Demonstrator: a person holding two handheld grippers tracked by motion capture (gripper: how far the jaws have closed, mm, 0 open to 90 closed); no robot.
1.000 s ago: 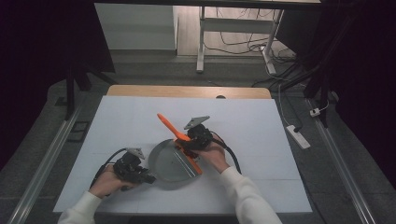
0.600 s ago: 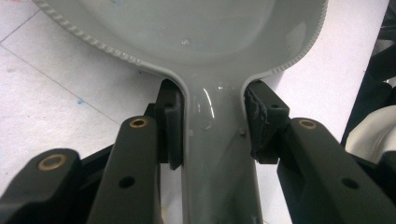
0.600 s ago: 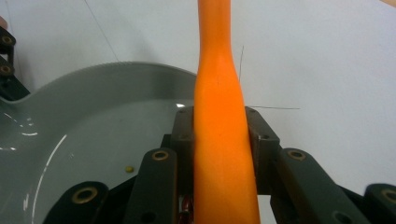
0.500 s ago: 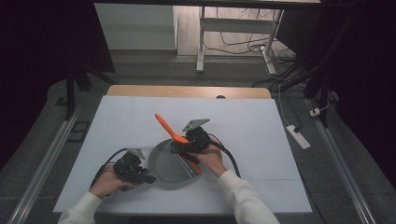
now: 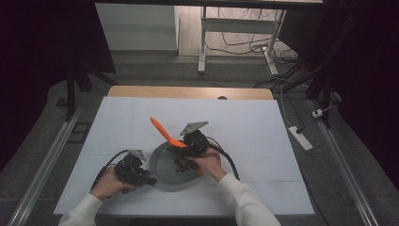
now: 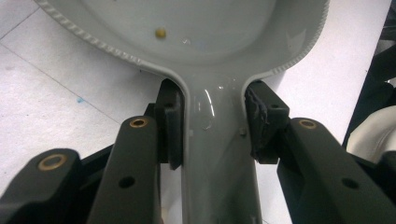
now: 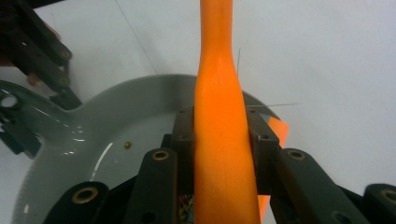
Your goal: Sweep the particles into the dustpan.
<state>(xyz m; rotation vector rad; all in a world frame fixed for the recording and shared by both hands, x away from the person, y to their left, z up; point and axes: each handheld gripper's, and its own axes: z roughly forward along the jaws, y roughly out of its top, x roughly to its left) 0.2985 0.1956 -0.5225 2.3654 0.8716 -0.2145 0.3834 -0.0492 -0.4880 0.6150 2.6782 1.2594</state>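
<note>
Grey glossy pan [image 5: 175,165] with a serrated rim is pinned by its handle on the white table [image 5: 244,122], orange plastic spatula [image 5: 162,131] angled over it.
Left hand-held gripper [image 6: 212,126] is clamped on the pan handle, presumably steadying it; right hand-held gripper [image 7: 223,140] is closed around the spatula shaft, blade end low by the small dark-red bits [image 5: 181,164] in the pan, likely for scraping. Trailing cables lie near; nothing blocks.
</note>
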